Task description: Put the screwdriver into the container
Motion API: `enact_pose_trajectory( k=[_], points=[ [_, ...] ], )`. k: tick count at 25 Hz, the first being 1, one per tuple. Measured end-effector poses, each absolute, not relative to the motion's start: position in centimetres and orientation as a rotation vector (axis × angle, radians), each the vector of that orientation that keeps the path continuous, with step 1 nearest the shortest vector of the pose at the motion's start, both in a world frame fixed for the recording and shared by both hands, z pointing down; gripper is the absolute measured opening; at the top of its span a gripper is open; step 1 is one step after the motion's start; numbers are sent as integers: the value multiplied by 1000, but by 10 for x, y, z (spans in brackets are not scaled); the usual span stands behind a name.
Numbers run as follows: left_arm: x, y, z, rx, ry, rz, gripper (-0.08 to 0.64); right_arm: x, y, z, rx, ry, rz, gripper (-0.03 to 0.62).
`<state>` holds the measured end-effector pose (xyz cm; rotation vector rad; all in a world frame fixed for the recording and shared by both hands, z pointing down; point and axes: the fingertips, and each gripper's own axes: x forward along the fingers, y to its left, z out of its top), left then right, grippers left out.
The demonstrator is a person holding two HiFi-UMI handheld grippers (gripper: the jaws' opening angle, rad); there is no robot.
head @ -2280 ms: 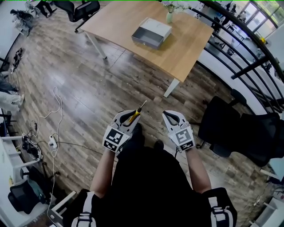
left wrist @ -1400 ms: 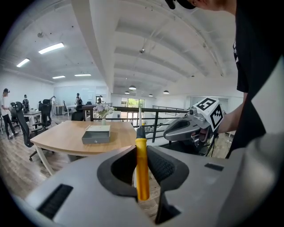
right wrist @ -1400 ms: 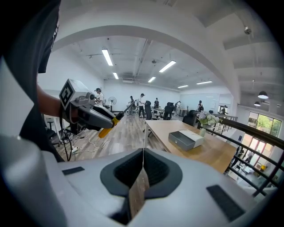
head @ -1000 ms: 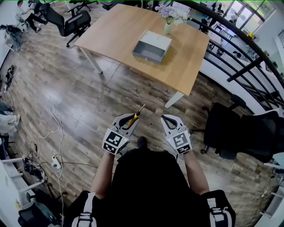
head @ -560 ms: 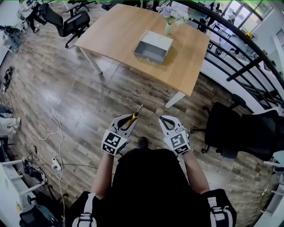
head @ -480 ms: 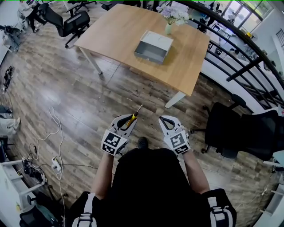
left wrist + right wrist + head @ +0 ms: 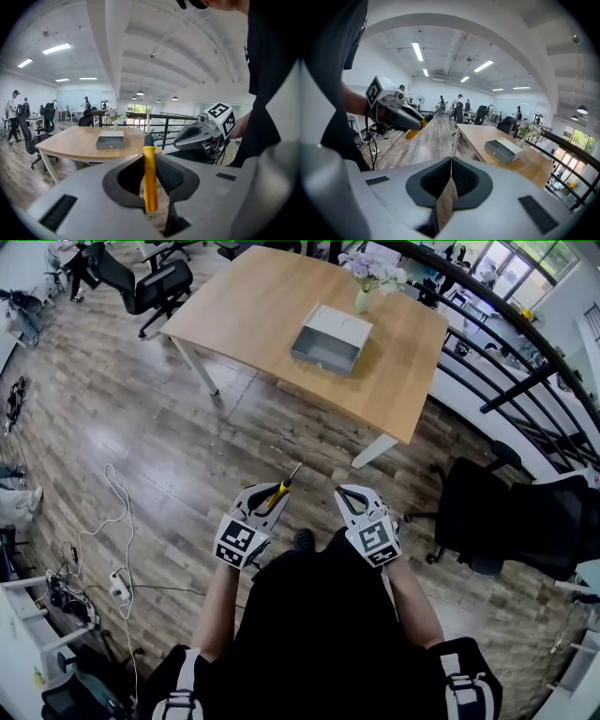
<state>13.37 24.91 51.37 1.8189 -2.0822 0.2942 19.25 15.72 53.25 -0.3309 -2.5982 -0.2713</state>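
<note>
Screwdriver (image 7: 149,178) handle partly within left claw (image 7: 265,494)

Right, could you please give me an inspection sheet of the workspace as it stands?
Surface: wooden table, ahead of the person.
Job's things: screwdriver held off the table; grey container on the table.
Clutter: vase of flowers beside the container.
Grippers: left gripper shut on the screwdriver's yellow handle; right gripper shut, empty.
Cables: white cable and power strip on the floor, left.
Surroundings: black chair at right; railing beyond the table.
</note>
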Motion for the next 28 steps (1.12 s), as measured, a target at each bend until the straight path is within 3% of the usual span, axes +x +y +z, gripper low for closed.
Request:
enact_pose_trajectory(
  k=[12, 28],
  points=[
    [115, 258, 522, 1759, -2103, 331, 86, 170, 160, 547, -410, -2559, -264, 25],
    [5, 244, 524, 1600, -2155, 324, 86, 41, 132, 552, -526, -2555, -231, 25]
  ],
)
